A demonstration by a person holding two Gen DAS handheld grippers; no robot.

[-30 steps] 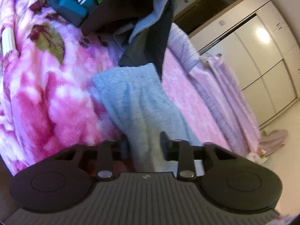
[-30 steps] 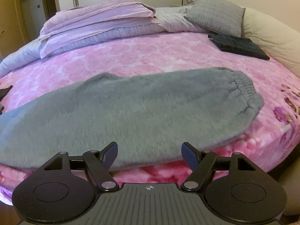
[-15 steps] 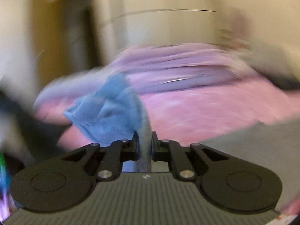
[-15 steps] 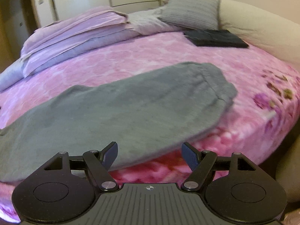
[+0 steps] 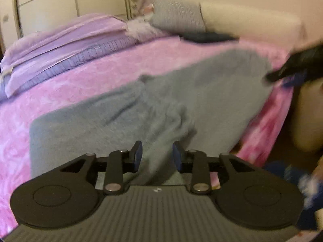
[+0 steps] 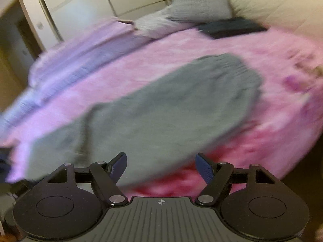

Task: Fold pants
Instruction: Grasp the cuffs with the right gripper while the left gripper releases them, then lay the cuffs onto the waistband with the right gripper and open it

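Grey pants (image 5: pixel 181 92) spread lengthwise across the pink blanket (image 5: pixel 84 74), near the front edge of the bed, leg end doubled back over the body of the garment toward the waistband. First lengthwise fold judged just laid. Left gripper (image 5: pixel 157 155) low over the folded leg end, jaws opening, narrow gap, a ridge of grey cloth between the pads but apparently no longer pinched. Right gripper (image 6: pixel 161 165) hovering over the near hem, fingers spread wide, nothing between them; elastic waistband (image 6: pixel 232 64) at the far right of the garment in that view. Next move judged: clear the left gripper from the cloth without dragging the fold, then take the doubled end or the waistband with both grippers and bring one over the other for a second fold; edges to be squared first. Hard to make out: both views smeared by motion, so fold edges and creases uncertain. Right gripper seen from the left view only as a dark blur at the frame's right edge. Dark flat item (image 6: pixel 232 27) by the grey pillow (image 6: pixel 199 2) not identifiable. Near side of bed cut off below both grippers.
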